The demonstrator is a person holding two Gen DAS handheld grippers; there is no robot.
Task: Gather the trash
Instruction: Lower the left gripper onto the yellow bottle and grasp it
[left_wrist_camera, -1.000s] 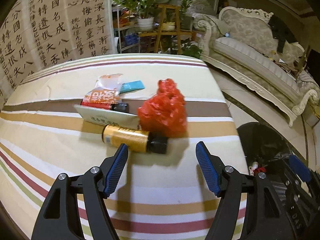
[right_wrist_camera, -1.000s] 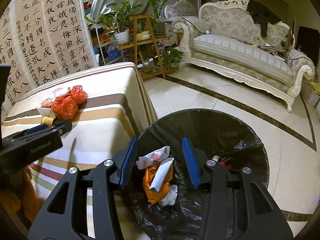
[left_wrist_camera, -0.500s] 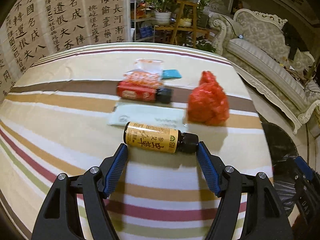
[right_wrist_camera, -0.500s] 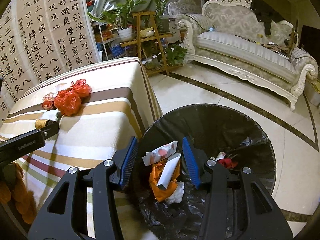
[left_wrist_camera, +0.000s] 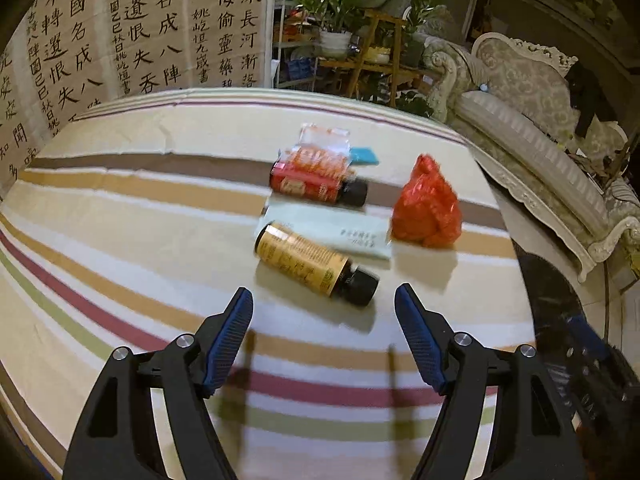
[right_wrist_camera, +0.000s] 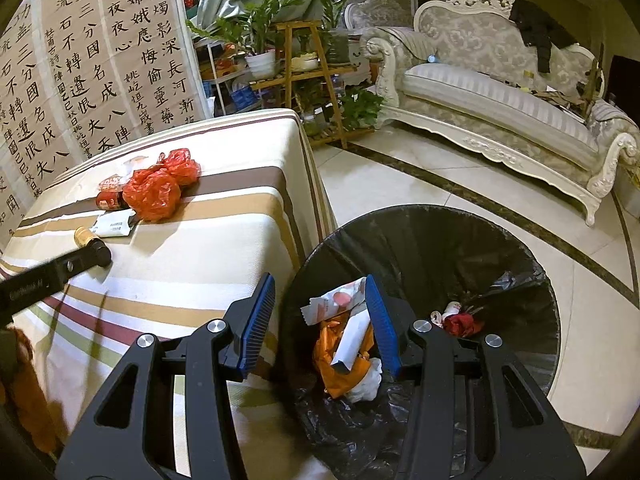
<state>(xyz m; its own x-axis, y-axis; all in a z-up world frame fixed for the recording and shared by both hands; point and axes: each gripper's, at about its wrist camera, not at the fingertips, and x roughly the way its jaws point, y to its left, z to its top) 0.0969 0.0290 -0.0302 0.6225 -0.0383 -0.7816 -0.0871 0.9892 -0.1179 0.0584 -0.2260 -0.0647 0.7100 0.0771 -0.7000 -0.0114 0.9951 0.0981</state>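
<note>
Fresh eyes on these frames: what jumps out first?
The red bag near the striped table's right edge grabs the eye, with a yellow bottle lying on its side just ahead of the open left claw. In the right wrist view, the open right claw hangs over a black-lined bin on the floor beside the table, with wrappers in it.

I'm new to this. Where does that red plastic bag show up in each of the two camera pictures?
Left wrist view: red plastic bag right of centre, on the striped table, beside the white packet.
Right wrist view: red plastic bag upper left, on that table.
Shared landmark: the calligraphy screen behind the table.
</note>
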